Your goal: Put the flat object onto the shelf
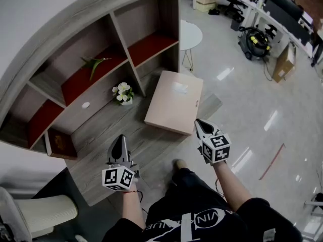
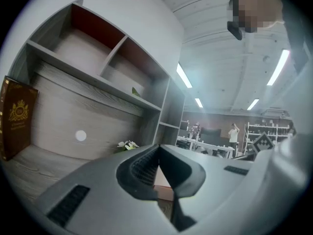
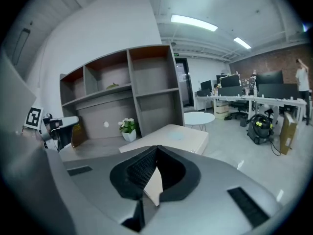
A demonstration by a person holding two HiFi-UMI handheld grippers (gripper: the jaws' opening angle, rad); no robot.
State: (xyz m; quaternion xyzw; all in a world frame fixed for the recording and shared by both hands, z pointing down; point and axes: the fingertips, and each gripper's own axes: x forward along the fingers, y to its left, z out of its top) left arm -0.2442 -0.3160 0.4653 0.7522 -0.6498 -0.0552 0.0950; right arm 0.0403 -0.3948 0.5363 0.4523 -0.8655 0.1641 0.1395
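The flat object is a pale pink flat box point(image 1: 174, 101) lying on the grey wooden desk point(image 1: 106, 130), one end sticking out past the desk edge over the floor. It also shows as the box point(image 3: 172, 137) ahead in the right gripper view, and as a sliver of box point(image 2: 163, 185) behind the jaws in the left gripper view. My right gripper point(image 1: 200, 121) is beside the box's near right edge, jaws shut with nothing between them. My left gripper point(image 1: 120, 138) hovers over the desk left of the box, its jaws closed tip to tip and empty. The shelf point(image 1: 101, 59) rises behind the desk.
A brown book point(image 1: 59, 144) leans at the desk's left end. A white flower pot point(image 1: 123, 93) stands by the shelf upright, and a green plant point(image 1: 93, 63) lies in a compartment. A round white table point(image 1: 191, 34), a vacuum cleaner point(image 1: 255, 42) and a cardboard box point(image 1: 285, 62) stand on the floor.
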